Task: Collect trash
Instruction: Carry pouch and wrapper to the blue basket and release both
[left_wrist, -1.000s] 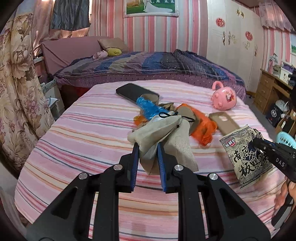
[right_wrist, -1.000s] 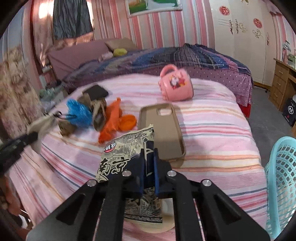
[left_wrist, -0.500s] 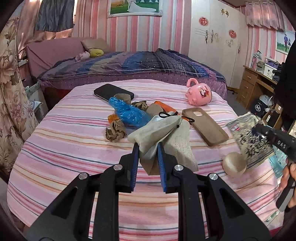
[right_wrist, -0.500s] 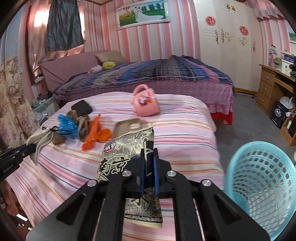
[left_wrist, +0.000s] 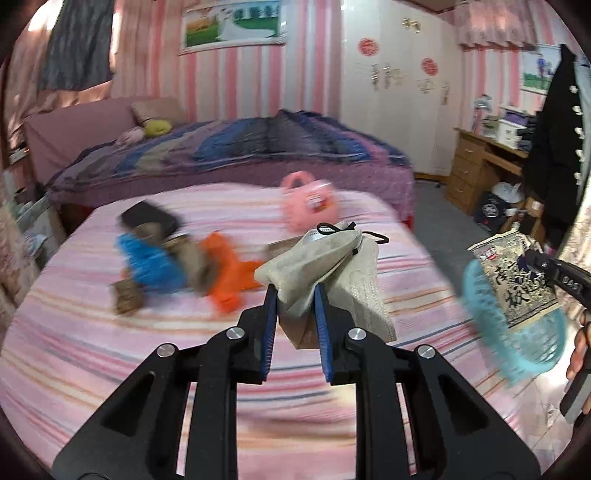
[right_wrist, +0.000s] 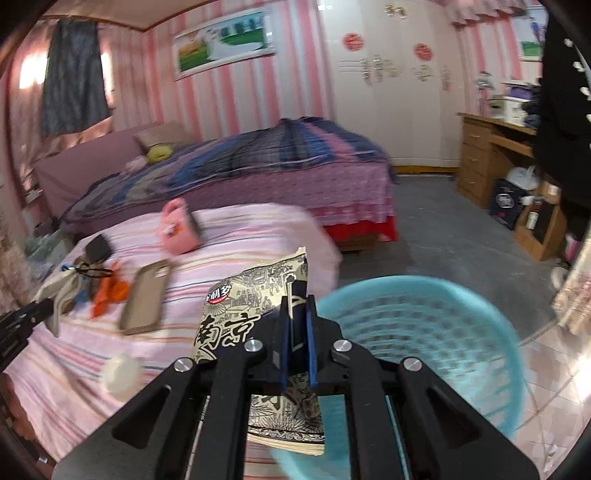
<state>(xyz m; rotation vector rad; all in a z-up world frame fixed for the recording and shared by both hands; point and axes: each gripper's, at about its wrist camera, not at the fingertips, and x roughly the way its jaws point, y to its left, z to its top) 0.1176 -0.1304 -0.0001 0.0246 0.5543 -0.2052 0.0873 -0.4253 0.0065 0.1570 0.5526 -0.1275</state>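
Right wrist view: right gripper (right_wrist: 297, 325) clamped on a printed snack bag (right_wrist: 258, 306), bag hanging at the near rim of the blue basket (right_wrist: 461, 325). Basket sits on the floor just beside the bed edge, mouth open toward the camera.

Left wrist view: left gripper (left_wrist: 295, 306) closed on a bunch of used face masks (left_wrist: 325, 266), beige cloth with black ear loops, held up over the striped bedspread (left_wrist: 92, 350). Frame blurred; detail on the bed is soft.

Step in hand, as I judge it: carry phase, both pieces lifted, neither dropped. Bag is nearest the basket, so it goes first. Next move calls for bringing the bag fully over the basket mouth, then parting the jaws; masks follow the same route.

More to collect on the bed: orange scrap (left_wrist: 229, 273), blue crumpled plastic (left_wrist: 151, 262), a brownish wad near them. Pink mug (left_wrist: 310, 203), phone case (right_wrist: 146, 299) and a dark phone look like keepers.

Room: open grey floor beyond the basket, desk and drawers well apart on the right. Basket rim and mattress edge are the two things to clear; the grippers share one narrow drop zone, so crowding is the risk.
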